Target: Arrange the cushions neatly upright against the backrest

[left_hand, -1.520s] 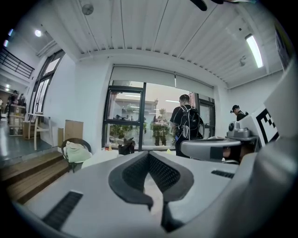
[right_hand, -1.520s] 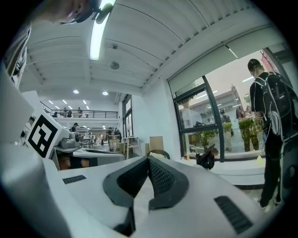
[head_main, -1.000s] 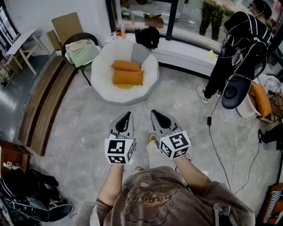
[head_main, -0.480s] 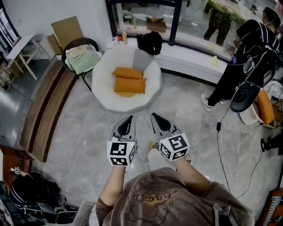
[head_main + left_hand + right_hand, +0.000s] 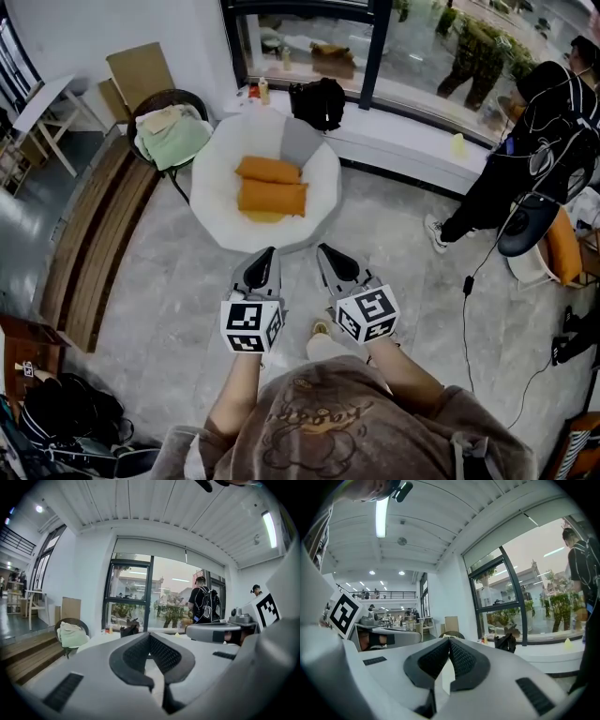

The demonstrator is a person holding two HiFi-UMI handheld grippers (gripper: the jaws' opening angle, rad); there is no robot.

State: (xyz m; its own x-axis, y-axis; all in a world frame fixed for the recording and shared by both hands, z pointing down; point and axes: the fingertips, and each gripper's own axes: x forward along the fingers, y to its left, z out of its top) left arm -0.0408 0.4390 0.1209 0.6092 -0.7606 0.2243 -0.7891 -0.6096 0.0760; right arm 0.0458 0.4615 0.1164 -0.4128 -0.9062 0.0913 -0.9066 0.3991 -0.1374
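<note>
Two orange cushions lie flat on a round white lounge chair (image 5: 217, 216): a smaller cushion (image 5: 268, 170) behind a larger cushion (image 5: 272, 198). A grey cushion (image 5: 300, 142) leans against the chair's backrest. My left gripper (image 5: 267, 252) and right gripper (image 5: 322, 249) hover side by side in front of the chair, over the floor, both shut and holding nothing. In the left gripper view the left gripper's tips (image 5: 150, 635) meet, and the right gripper's tips (image 5: 449, 640) meet in the right gripper view. The cushions do not show in either gripper view.
A dark wicker chair with green cloth (image 5: 172, 133) stands left of the white chair. A black bag (image 5: 317, 101) sits on the window ledge behind it. A person in black (image 5: 525, 159) stands at the right, with a cable (image 5: 466, 309) on the floor. A wooden bench (image 5: 94, 234) runs along the left.
The view has shifted nearer the white chair. Both grippers stay shut, side by side, a little higher in the frame.
</note>
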